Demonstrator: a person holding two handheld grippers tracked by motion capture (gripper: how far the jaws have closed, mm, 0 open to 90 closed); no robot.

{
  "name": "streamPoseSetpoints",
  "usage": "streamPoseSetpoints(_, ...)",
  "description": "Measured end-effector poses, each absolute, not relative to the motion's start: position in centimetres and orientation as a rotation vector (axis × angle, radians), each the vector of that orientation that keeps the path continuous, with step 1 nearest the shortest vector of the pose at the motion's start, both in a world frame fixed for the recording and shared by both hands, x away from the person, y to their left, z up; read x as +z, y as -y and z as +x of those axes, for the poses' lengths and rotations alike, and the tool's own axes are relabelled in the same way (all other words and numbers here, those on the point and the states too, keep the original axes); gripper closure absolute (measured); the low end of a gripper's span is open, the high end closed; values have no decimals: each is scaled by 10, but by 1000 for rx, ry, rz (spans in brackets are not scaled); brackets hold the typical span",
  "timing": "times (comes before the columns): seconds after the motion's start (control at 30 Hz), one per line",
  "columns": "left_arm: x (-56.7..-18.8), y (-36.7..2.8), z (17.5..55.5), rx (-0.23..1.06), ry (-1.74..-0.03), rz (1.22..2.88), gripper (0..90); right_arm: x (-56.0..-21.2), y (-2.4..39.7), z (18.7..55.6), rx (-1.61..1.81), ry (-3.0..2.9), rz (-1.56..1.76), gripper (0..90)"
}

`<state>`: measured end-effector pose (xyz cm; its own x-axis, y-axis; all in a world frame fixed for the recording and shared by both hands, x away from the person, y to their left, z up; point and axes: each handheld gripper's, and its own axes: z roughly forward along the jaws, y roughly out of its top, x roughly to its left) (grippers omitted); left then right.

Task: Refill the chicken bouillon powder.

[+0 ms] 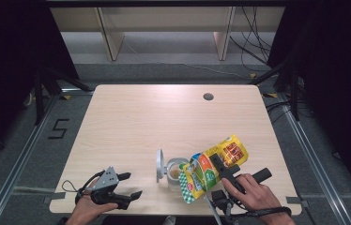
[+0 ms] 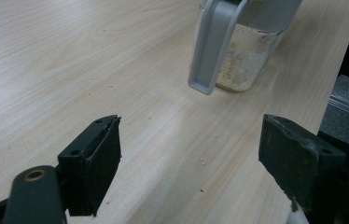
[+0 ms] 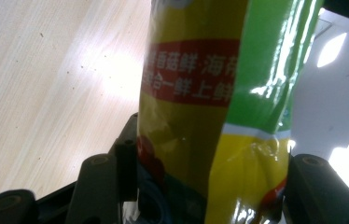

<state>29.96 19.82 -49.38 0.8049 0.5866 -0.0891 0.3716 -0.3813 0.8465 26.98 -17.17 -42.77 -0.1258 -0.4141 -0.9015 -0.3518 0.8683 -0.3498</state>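
A yellow and green snack pouch (image 1: 207, 169) hangs tilted with its lower end over a clear jar (image 1: 175, 172) near the table's front edge. My right gripper (image 1: 225, 166) is shut on the pouch's upper part; in the right gripper view the pouch (image 3: 200, 107) sits pinched between both jaws of that gripper (image 3: 210, 179). The jar's grey lid (image 1: 159, 165) stands swung open on its left. The jar (image 2: 245, 65) holds some beige granules at the bottom. My left gripper (image 1: 133, 185) rests at the front left, open and holding nothing (image 2: 191, 154), pointing towards the jar.
The light wooden table (image 1: 164, 117) has a round cable hole (image 1: 208, 96) at the far right. A few crumbs lie on the wood in front of the left gripper. Dark floor and metal rails surround the table.
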Motion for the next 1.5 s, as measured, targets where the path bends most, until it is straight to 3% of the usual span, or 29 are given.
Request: streamPoseSetpoints(1.5,-494,-198,300,278,-713,2016,204,-426,173,269,-85,-1721,-601,494)
